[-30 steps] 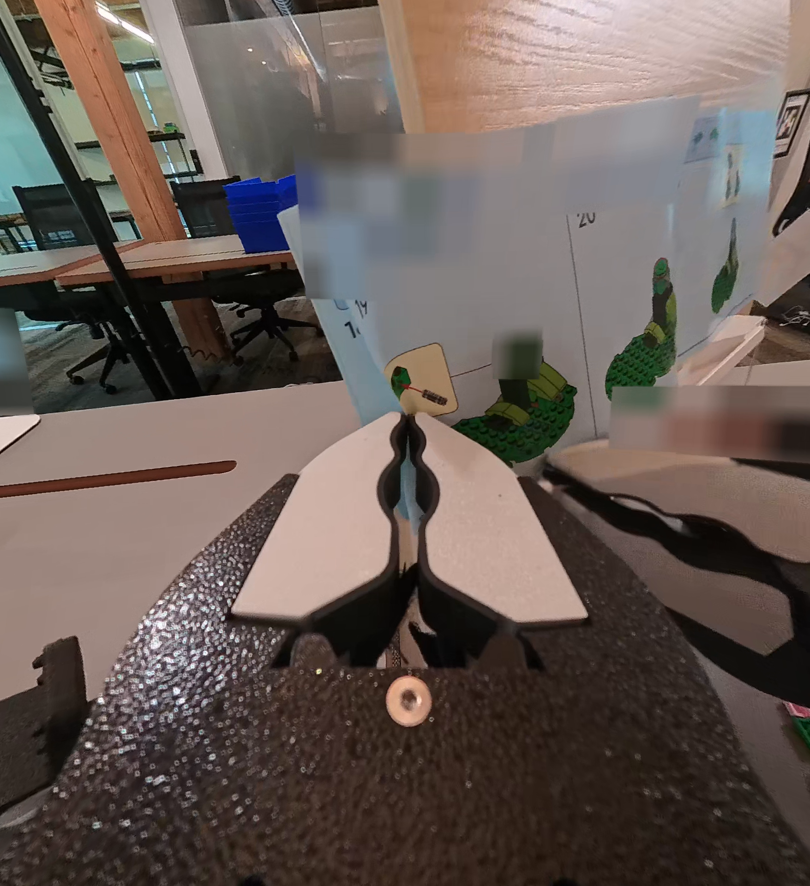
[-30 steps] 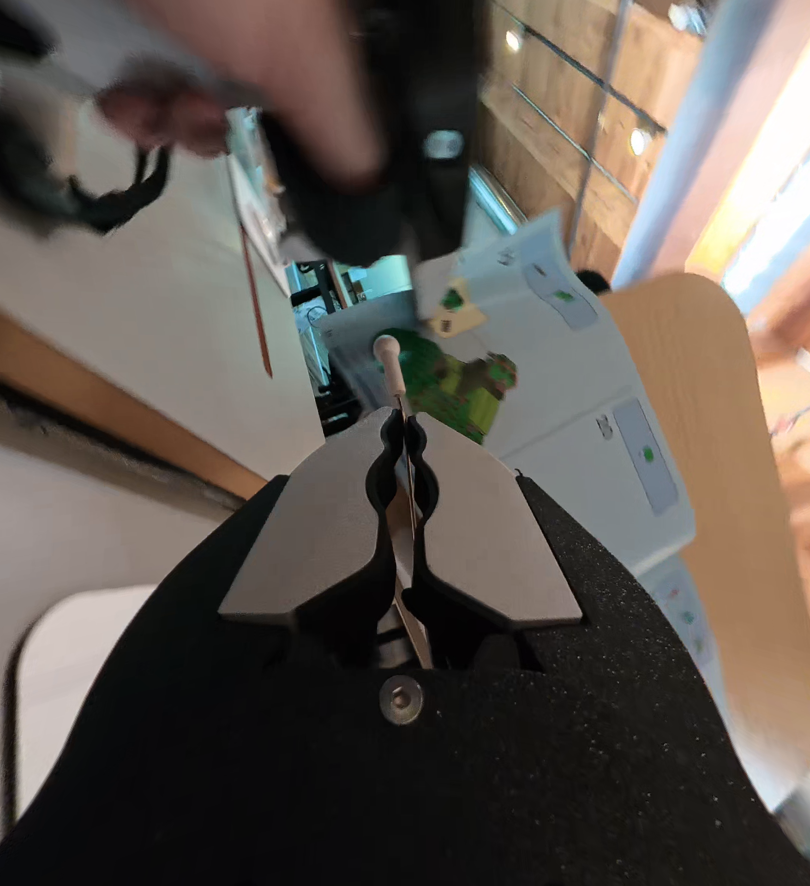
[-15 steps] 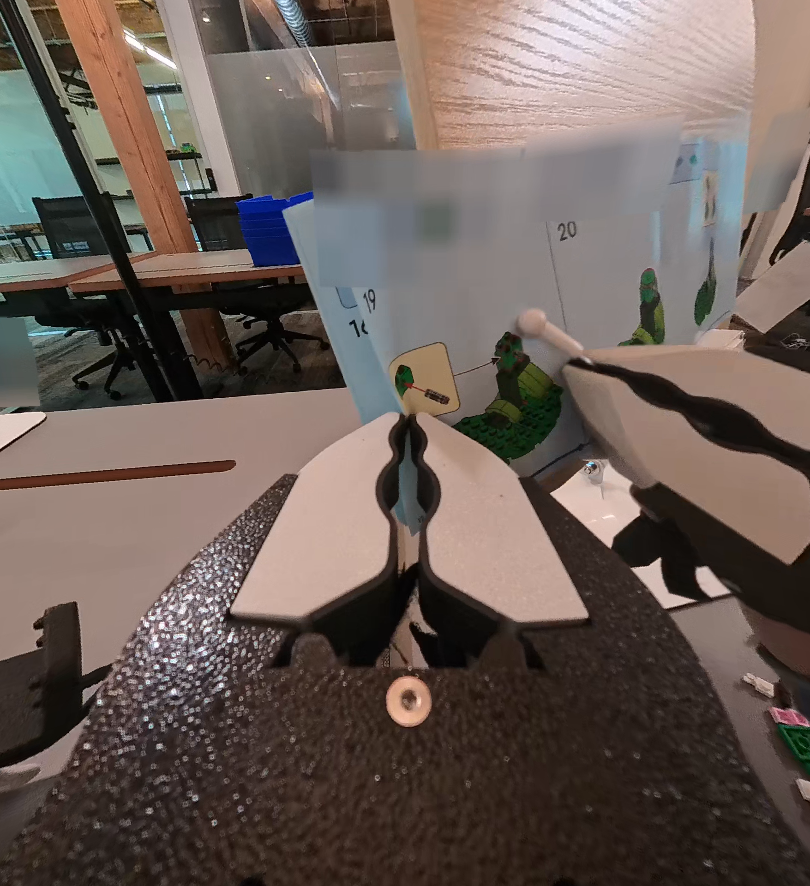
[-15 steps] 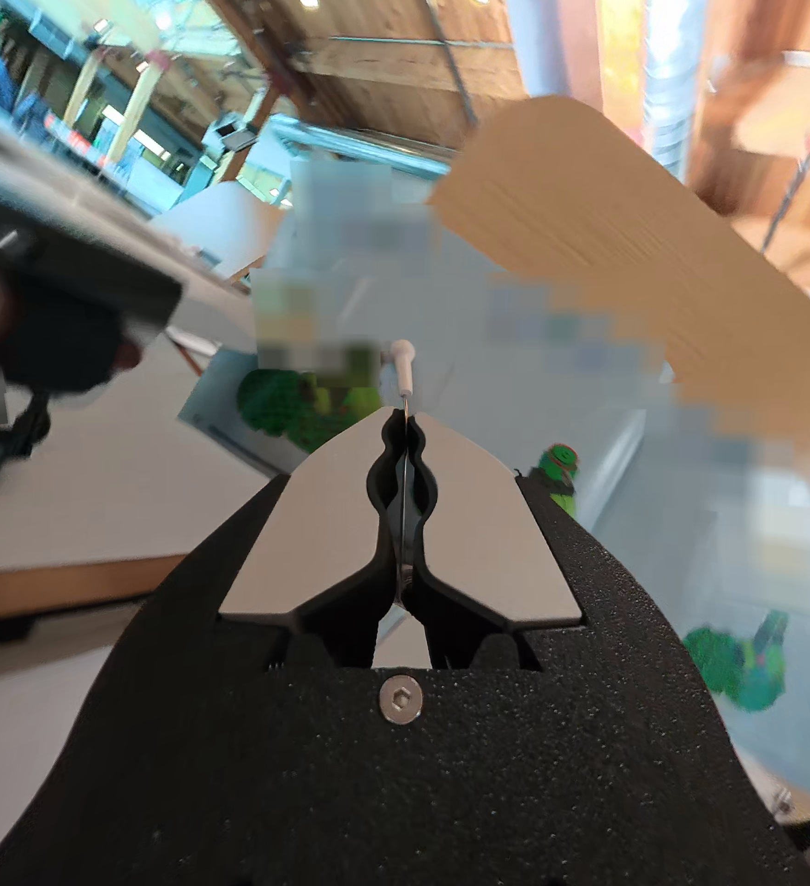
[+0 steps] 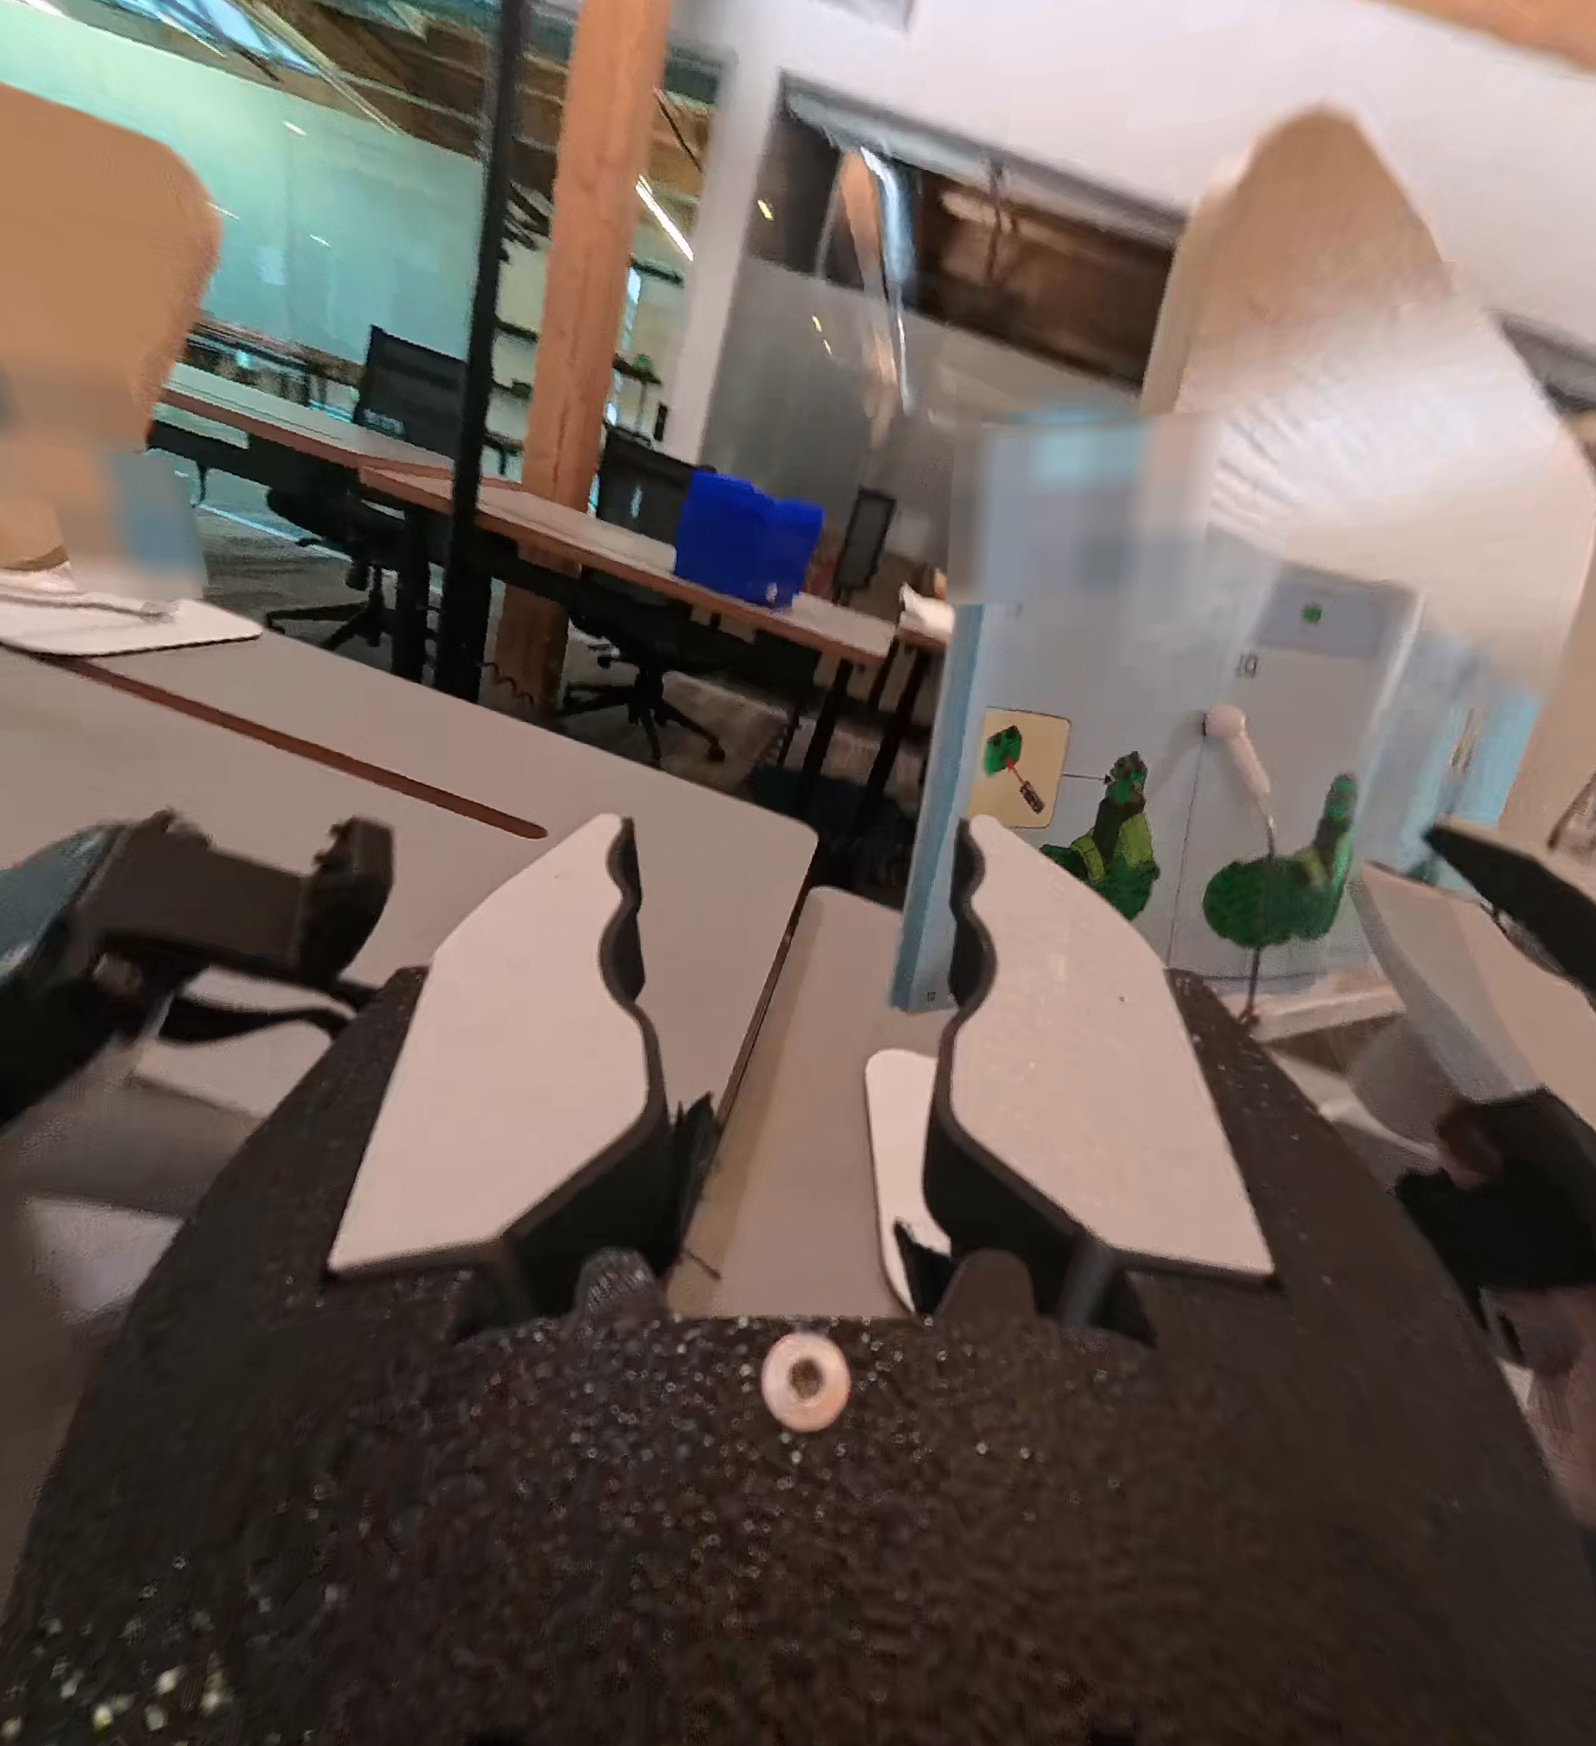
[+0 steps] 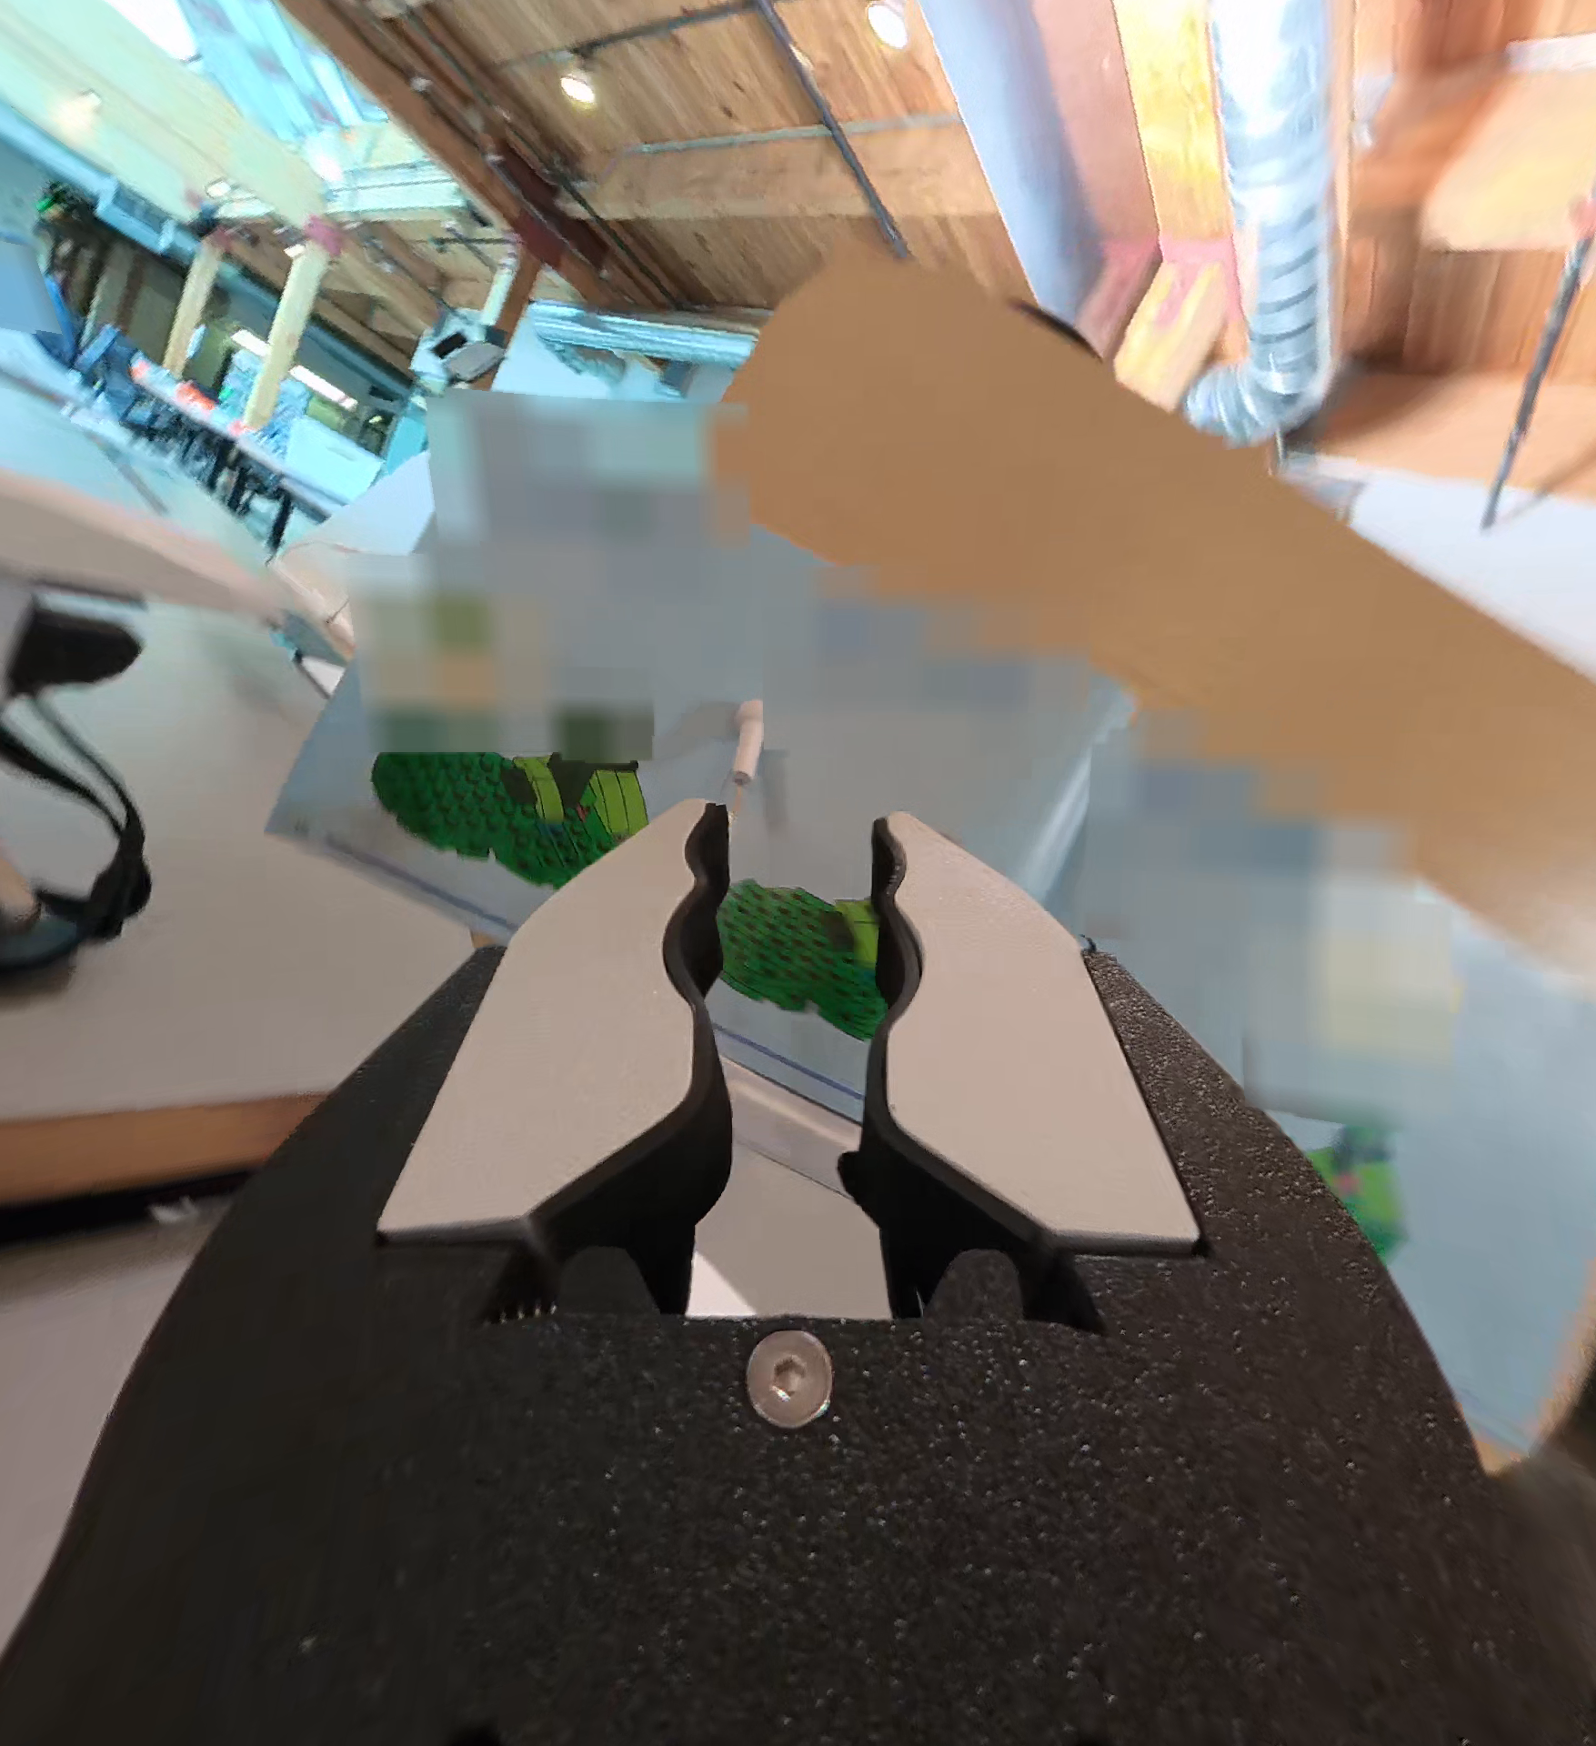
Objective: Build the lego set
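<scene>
Left gripper point(image 5: 794, 841) stood open, nothing between its fingers, over the grey table point(image 5: 586, 784). Right gripper point(image 6: 798, 820) also stood parted; a thin white stick with a rounded tip point(image 6: 745, 742) rose beside its left fingertip, and contact could not be judged. The instruction booklet point(image 5: 1153, 831) stood upright at 1 o'clock from the left gripper, open to pages with green brick drawings, in front of a wooden board point(image 5: 1342, 331). A blue bin point(image 5: 745, 550) sat at 12 o'clock on a far desk.

black tool point(image 5: 798, 855), grey fingers point(image 6: 586, 1030), silver screw point(image 6: 788, 1389)
</scene>
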`<state>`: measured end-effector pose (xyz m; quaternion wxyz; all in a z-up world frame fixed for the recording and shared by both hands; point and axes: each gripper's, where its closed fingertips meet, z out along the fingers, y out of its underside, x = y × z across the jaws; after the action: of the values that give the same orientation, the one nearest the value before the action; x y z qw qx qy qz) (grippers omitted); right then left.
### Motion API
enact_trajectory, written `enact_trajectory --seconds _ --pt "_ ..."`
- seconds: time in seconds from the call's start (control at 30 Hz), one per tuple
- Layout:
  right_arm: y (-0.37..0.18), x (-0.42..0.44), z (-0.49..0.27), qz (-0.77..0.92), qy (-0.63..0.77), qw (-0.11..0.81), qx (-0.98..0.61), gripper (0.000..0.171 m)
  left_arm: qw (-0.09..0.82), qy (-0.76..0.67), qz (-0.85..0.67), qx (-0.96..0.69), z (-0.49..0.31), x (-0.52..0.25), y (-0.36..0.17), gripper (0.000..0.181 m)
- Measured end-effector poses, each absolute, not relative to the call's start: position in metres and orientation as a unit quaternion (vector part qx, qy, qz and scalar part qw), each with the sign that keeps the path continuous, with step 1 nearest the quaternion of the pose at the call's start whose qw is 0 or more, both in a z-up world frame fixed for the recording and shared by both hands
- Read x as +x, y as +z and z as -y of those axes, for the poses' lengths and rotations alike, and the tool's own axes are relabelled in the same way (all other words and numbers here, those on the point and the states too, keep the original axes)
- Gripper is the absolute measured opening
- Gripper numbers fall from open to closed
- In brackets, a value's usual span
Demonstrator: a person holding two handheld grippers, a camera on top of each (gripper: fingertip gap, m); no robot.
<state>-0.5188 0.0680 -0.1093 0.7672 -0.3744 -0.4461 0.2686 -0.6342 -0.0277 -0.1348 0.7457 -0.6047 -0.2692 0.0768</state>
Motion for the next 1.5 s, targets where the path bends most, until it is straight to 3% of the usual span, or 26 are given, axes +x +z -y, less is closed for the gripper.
enact_trajectory --seconds 0.13,0.33,0.57,0.8,1.07,1.3,1.5 --pt "-0.107 -0.48 -0.058 0.513 0.23 0.765 -0.315 0.037 0.771 0.075 0.313 -0.55 0.052 -0.615 -0.142 0.057" --pt "-0.11 -0.352 -0.03 0.586 0.24 0.716 -0.293 0.041 0.762 0.106 0.205 -0.605 0.047 -0.518 -0.149 0.057" --pt "-0.145 -0.159 -0.041 0.578 0.184 0.669 -0.43 0.042 0.763 0.131 0.041 -0.632 0.059 -0.37 -0.162 0.056" --pt "-0.186 -0.026 -0.091 0.432 0.121 0.708 -0.546 0.037 0.763 0.199 0.066 -0.611 0.083 -0.354 -0.199 0.047" --pt "-0.194 -0.001 -0.093 0.379 0.12 0.753 -0.524 0.029 0.752 0.275 0.106 -0.589 0.1 -0.38 -0.201 0.038" --pt "-0.202 -0.009 -0.088 0.396 0.095 0.762 -0.504 0.019 0.745 0.22 0.041 -0.628 0.077 -0.354 -0.211 0.034" --pt "-0.214 -0.015 -0.093 0.4 0.094 0.75 -0.518 0.008 0.744 0.185 0.004 -0.642 0.069 -0.332 -0.216 0.018"
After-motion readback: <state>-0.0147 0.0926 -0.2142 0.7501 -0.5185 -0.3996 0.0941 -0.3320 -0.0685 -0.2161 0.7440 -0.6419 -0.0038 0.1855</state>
